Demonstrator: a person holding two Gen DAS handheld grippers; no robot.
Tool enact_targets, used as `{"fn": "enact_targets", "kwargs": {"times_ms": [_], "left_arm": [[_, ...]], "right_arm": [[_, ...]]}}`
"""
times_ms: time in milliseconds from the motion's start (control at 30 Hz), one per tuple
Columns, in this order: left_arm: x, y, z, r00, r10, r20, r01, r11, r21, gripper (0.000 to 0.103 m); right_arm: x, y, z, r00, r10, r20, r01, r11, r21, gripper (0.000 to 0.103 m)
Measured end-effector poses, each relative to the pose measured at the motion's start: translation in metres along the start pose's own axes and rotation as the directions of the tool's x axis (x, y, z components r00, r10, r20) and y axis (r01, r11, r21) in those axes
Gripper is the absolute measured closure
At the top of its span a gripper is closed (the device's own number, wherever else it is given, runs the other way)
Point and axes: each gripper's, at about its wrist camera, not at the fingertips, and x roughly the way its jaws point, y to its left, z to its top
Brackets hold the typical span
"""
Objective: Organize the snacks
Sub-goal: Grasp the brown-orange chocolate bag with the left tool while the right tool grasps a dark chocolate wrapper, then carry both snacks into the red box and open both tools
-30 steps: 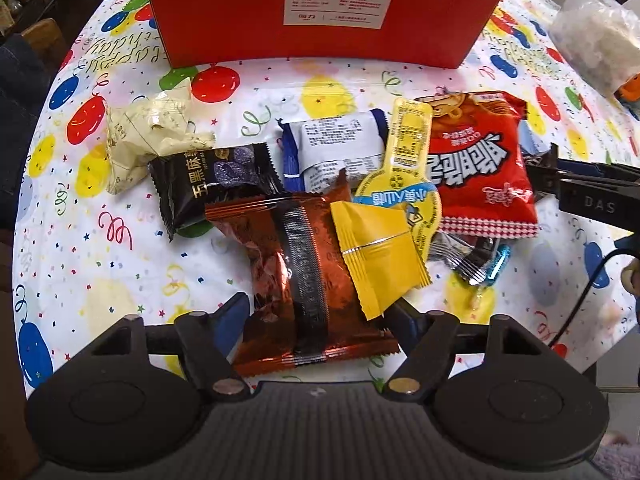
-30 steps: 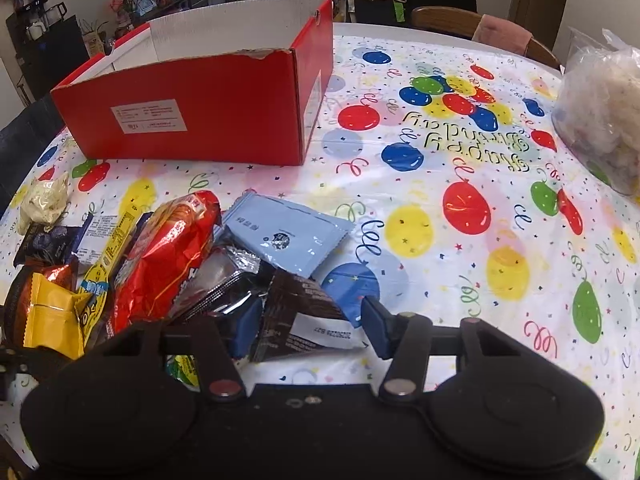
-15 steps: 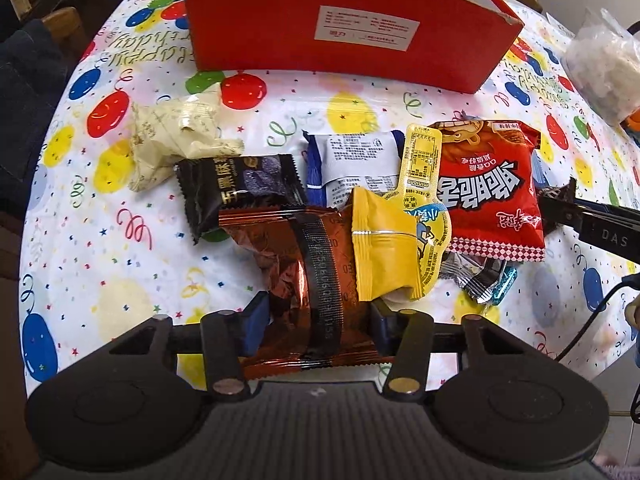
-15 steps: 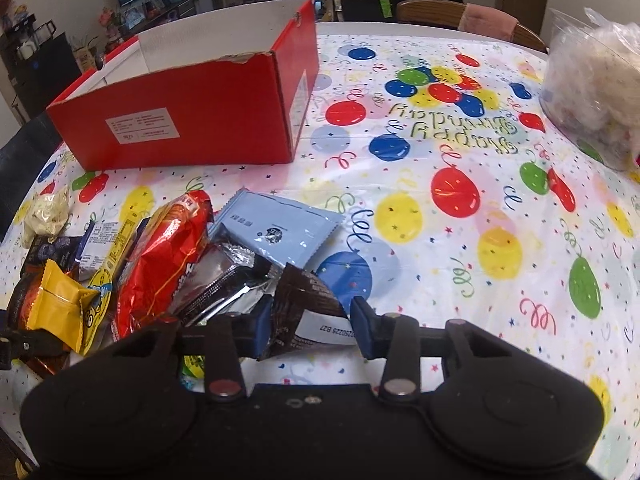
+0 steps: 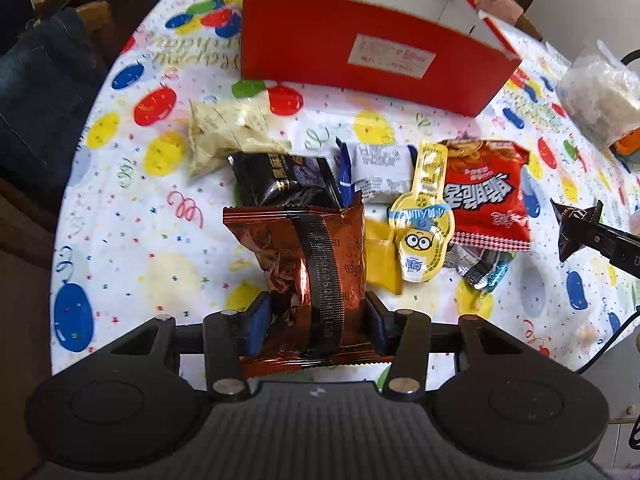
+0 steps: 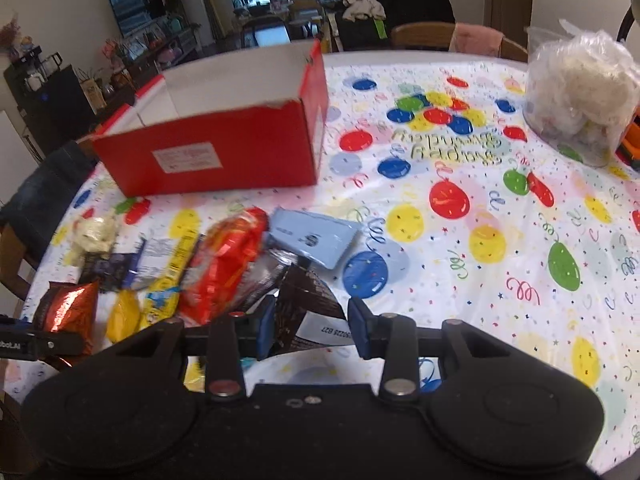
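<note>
My left gripper [image 5: 318, 312] is shut on a copper-brown foil packet [image 5: 304, 256], lifted off the balloon tablecloth. My right gripper [image 6: 312, 320] is shut on a dark brown packet [image 6: 304, 304] with a white label, also raised. The open red box [image 5: 360, 52] stands at the back of the table, seen too in the right wrist view as the red box [image 6: 224, 156]. Left on the cloth are a red packet [image 5: 486, 192], a yellow jelly cup [image 5: 420, 236], a black packet [image 5: 280, 180], a cream packet [image 5: 224, 132] and a light blue packet [image 6: 312, 240].
A clear plastic bag [image 6: 580, 92] of pale stuff stands at the far right of the table. A chair with dark cloth [image 5: 36, 112] sits at the left edge, and wooden chairs [image 6: 452, 40] stand behind. The table edge runs close below both grippers.
Both grippers closed on their packets and rose with them. The copper packet came away from the yellow packet; the dark brown one left the pile.
</note>
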Motion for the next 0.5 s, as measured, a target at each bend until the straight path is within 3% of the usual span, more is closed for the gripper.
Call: {"fn": "enact_targets", "kwargs": {"times_ms": [500], "left_arm": [[-0.061,0.004,0.01,0.985,-0.004,0.172,-0.009,0.997,0.073,0.056]], "right_arm": [[-0.056,0.051,0.028,0.988,0.064,0.139,-0.055,0.996,-0.067,0.066]]}}
